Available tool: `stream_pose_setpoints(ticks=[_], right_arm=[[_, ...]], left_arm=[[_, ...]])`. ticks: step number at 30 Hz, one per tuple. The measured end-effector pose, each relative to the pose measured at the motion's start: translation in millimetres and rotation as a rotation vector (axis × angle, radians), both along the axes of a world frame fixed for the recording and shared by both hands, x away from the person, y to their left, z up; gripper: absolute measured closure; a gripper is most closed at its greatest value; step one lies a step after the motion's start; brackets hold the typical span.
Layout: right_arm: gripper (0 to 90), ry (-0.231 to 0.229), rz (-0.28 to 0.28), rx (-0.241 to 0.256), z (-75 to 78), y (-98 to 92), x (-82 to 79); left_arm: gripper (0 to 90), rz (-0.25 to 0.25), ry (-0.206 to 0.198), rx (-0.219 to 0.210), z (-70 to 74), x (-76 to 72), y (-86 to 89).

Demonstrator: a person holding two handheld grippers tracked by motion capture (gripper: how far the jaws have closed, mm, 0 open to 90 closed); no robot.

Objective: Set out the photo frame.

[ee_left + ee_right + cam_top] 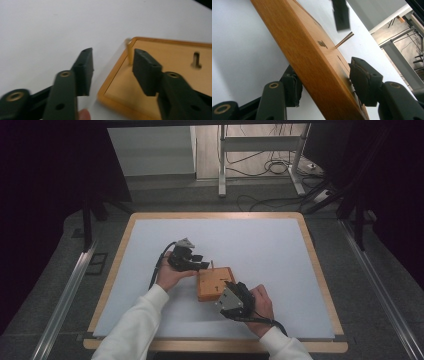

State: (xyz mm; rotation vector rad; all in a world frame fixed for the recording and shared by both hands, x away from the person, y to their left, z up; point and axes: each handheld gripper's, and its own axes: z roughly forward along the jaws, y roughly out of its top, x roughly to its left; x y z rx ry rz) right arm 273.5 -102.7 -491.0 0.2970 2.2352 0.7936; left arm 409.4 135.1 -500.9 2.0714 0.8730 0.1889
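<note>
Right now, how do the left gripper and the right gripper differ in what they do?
The left gripper is open, jaws straddling the thin wooden peg without touching it; the right gripper has its jaws around the orange wooden board's edge. Both are black and hand-held.

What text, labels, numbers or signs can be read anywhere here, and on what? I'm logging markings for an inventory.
None can be read. The flat orange wooden board bears only a keyhole-shaped cutout and a thin wooden peg, no lettering. The black left gripper, black right gripper and white table mat carry no print.
</note>
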Motion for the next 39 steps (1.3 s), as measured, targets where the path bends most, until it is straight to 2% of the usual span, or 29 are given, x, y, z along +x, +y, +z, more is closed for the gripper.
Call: stream_pose_setpoints(ticks=[3,6,9,13,19,24,31,35,39], right_arm=[[47.2,-0.004,0.000,-0.003,2.6,-1.0,1.4],[48.5,-0.007,-0.001,-0.003,4.6,0.0,3.0],[49.2,-0.004,0.000,-0.016,7.0,1.2,4.6],[50.9,-0.001,0.000,-0.032,10.5,1.4,7.0],[52.8,0.022,-0.003,-0.052,18.7,3.1,13.3],[54.1,0.045,-0.003,-0.054,23.8,5.4,17.6],[56.8,0.061,0.009,-0.058,29.2,7.2,23.3],[61.8,0.045,0.015,-0.079,34.1,8.4,28.3],[65.1,0.059,0.023,-0.098,42.0,10.4,35.9]], left_arm=[[43.8,0.020,-0.052,0.032,3.6,-17.5,17.0],[41.1,0.035,-0.075,0.064,3.8,-32.0,30.5],[39.7,0.044,-0.075,0.053,0.6,-44.6,42.0],[37.8,0.043,-0.083,0.076,-5.1,-58.5,52.5],[35.8,0.034,-0.061,0.093,-18.0,-74.2,64.5],[35.0,0.033,-0.040,0.106,-26.6,-79.4,69.8],[34.7,0.019,-0.027,0.123,-33.1,-79.4,65.0],[33.9,0.008,-0.026,0.127,-35.1,-79.6,63.6],[33.8,0.011,-0.018,0.122,-36.7,-78.9,64.9]])
